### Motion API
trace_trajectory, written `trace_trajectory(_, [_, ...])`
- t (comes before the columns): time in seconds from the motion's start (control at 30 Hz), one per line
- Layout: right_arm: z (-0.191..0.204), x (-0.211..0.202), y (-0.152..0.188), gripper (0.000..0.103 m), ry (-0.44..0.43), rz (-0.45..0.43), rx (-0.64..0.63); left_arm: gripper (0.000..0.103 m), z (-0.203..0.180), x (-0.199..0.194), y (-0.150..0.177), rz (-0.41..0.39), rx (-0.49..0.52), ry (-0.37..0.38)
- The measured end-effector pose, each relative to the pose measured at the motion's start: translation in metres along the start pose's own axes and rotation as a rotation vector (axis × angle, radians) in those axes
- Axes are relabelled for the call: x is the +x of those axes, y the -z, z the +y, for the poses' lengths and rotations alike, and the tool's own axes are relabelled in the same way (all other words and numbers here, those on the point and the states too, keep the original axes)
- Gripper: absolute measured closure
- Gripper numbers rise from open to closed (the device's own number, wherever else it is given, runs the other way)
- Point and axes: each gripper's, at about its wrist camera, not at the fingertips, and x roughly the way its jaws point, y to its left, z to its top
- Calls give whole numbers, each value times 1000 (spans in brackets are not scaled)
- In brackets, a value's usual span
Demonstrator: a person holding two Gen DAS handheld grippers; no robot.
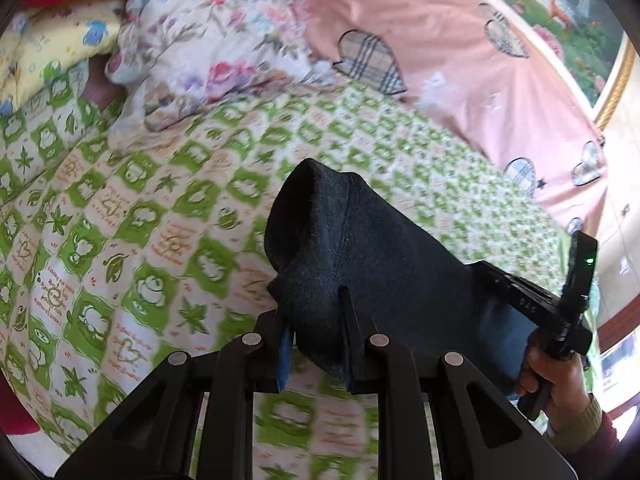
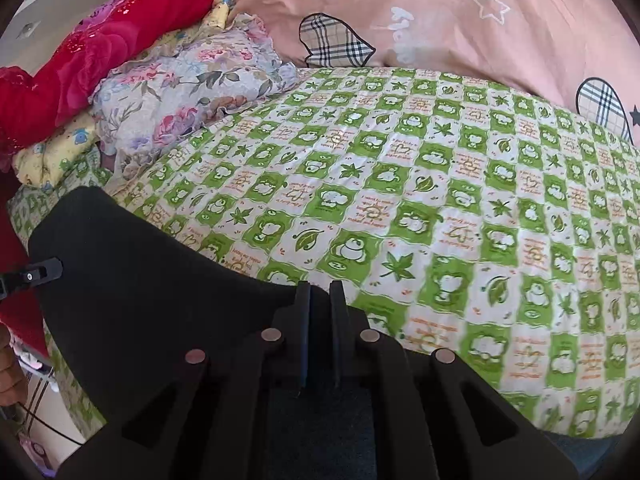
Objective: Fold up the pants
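The dark charcoal pants [image 1: 360,248] hang in the air above a bed with a green-and-white frog-print sheet [image 1: 140,220]. My left gripper [image 1: 314,316] is shut on one edge of the pants, with the fabric bunched up over its fingers. In the left wrist view the other gripper's body [image 1: 560,300] and the hand holding it show at the right end of the cloth. In the right wrist view my right gripper [image 2: 320,300] is shut on the pants [image 2: 140,280], which stretch away to the left toward the other gripper's tip [image 2: 40,272].
A floral quilt [image 2: 192,92], a yellow printed cloth [image 2: 52,152] and a red blanket [image 2: 100,52] are piled at the head of the bed. A pink duvet with plaid hearts [image 2: 440,12] lies along the far side. A framed picture [image 1: 580,20] hangs behind.
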Motion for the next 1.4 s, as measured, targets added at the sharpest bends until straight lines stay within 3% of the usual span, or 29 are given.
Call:
trace_trajectory(0.2, [-10,16,9,88,-28,22,77,75,15,28,12,90,-15,-76])
trace_trajectory(0.3, [-16,-4,8,82,-27,-8,115,60,19,16,12,66,-26,-97])
trace_trajectory(0.43, [-29,-49,14,67,-24,-81,168,59,15,-11,5,5,-21,-100])
trace_trajectory(0.6, [-55,-104,39,65,-8,-137,249,52,-15,-32,-1,-28,61,-59])
trace_trajectory(0.77, [-86,-153,75,65,43,-160,340,49,-75,-19,14,22,226,24])
trace_trajectory(1.0, [-123,-213,131,65,162,-192,468,47,-181,9,64,128,520,137])
trace_trajectory(1.4, [-180,-264,206,65,279,-229,684,46,-328,43,140,249,890,299])
